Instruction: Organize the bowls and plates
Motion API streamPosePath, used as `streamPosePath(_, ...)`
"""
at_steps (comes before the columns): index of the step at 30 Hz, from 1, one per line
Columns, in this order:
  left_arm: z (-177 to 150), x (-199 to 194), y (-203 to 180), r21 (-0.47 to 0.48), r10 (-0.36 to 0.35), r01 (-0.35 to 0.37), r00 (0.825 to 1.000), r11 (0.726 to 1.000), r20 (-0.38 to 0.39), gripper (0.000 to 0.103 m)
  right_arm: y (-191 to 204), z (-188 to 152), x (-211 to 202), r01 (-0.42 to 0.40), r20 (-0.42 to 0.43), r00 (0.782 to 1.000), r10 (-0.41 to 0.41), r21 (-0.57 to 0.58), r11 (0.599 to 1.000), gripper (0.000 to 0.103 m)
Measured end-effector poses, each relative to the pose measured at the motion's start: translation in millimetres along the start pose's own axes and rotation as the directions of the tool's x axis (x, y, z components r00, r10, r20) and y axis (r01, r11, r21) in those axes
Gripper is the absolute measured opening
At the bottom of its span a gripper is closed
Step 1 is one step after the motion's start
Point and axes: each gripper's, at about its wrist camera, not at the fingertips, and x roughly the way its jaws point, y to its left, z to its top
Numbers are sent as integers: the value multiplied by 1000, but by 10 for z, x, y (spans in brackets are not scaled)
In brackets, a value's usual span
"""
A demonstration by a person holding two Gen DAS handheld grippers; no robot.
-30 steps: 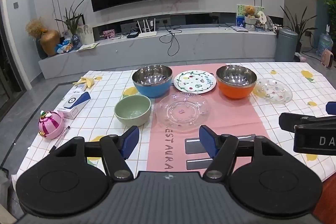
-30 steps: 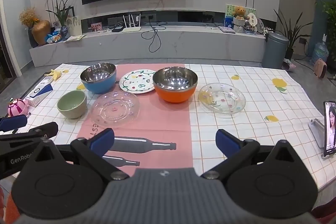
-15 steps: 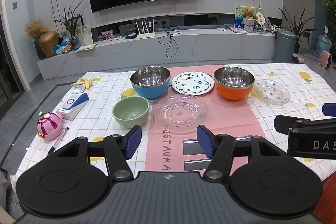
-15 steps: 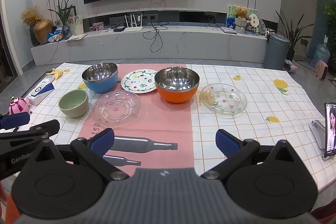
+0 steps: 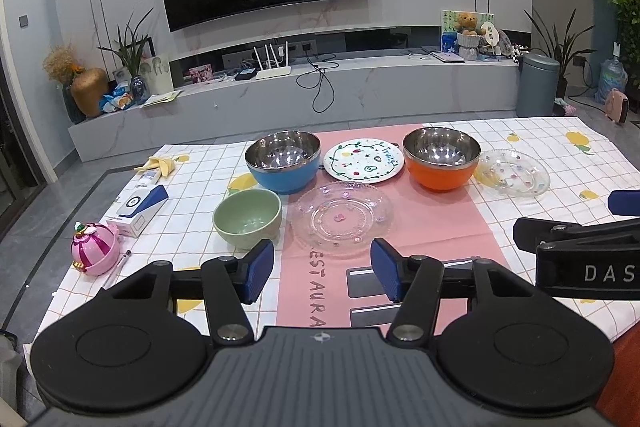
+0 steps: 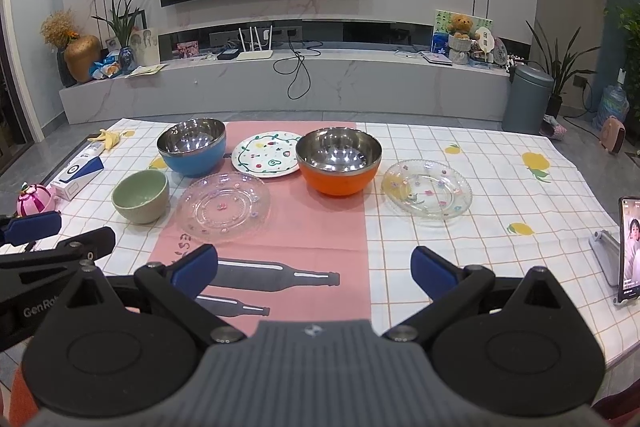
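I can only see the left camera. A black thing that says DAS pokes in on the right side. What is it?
Observer: That's the right tongs. The right camera shows their jaws wide open with nothing between them.
Kid: Is anything past the see-through plate on the right?
Observer: Yes, a phone propped on a stand, its screen lit and showing a face.
Kid: What are the grey shapes behind my left tongs?
Observer: Two bottle pictures printed on the pink runner.
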Motion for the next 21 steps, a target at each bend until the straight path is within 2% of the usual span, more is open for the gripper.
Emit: streamPosePath(21,1,-29,1,-2,-8,8,1000,1000,-2,66,9,-39,2,-3,-6,1000,3,-3,1000,101)
